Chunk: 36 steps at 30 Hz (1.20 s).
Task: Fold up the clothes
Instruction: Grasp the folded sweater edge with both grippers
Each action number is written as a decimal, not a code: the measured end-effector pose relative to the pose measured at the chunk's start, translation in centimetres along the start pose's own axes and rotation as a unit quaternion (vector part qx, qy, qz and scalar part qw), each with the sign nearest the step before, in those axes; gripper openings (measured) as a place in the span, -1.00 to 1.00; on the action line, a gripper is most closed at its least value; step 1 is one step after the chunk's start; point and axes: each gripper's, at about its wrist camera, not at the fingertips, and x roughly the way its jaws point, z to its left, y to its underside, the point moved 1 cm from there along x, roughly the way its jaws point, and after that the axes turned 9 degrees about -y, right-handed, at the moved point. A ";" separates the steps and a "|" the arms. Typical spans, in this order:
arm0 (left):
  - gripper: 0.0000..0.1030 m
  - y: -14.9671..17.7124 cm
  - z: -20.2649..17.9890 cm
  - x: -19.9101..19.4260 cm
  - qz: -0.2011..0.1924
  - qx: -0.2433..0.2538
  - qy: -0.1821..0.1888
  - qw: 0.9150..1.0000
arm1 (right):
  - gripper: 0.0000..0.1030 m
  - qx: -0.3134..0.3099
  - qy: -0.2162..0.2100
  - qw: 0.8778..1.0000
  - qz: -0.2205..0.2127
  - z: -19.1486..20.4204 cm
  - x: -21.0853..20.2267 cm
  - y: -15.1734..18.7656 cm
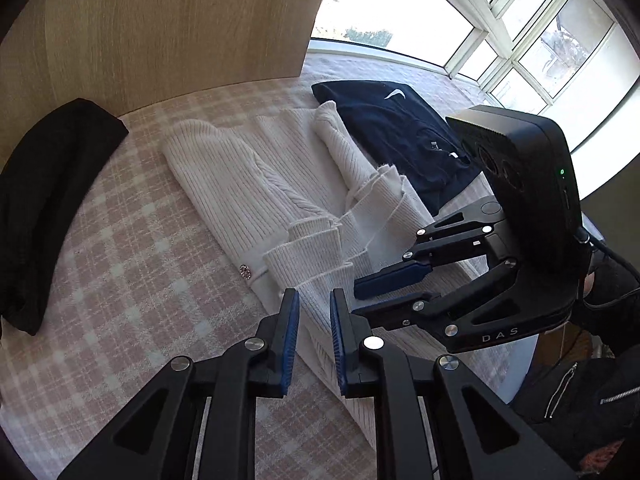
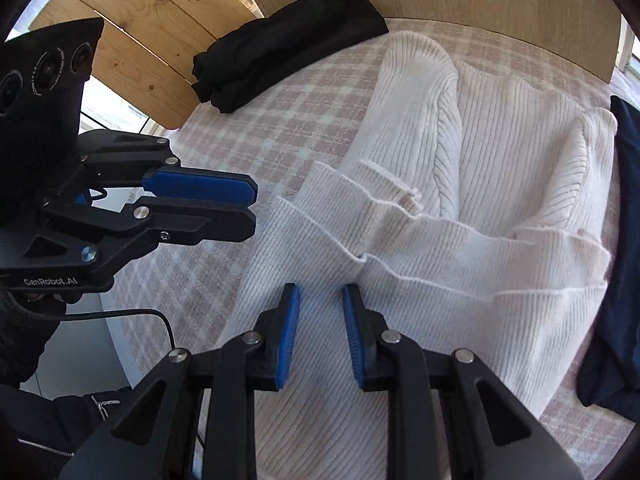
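1. White ribbed sweater [image 1: 256, 176]: lies flat on the checked cover, both sleeves folded inward across the body, cuffs overlapping near the hem; a small round button shows at its lower left edge.
2. Navy garment [image 1: 400, 136]: folded into a flat rectangle with a white logo facing up, lying just beside the sweater on the window side, its edge touching the sweater's sleeve.
3. Black garment [image 1: 52, 200]: folded into a long bundle, lying apart from the sweater beside the wooden board.
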 end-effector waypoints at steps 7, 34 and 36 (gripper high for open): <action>-0.63 0.1 -3.2 3.0 0.024 0.052 0.007 0.998 | -0.54 0.017 0.048 0.997 -0.062 -1.3 -7.4 3.1; -0.18 0.3 -0.4 5.0 0.052 -0.042 0.036 0.997 | -0.05 0.050 0.165 0.985 -0.009 -7.6 -5.7 3.0; -0.38 0.2 -0.3 5.2 0.051 -0.046 0.045 0.997 | -0.05 0.050 0.160 0.986 -0.001 -7.9 -5.0 2.8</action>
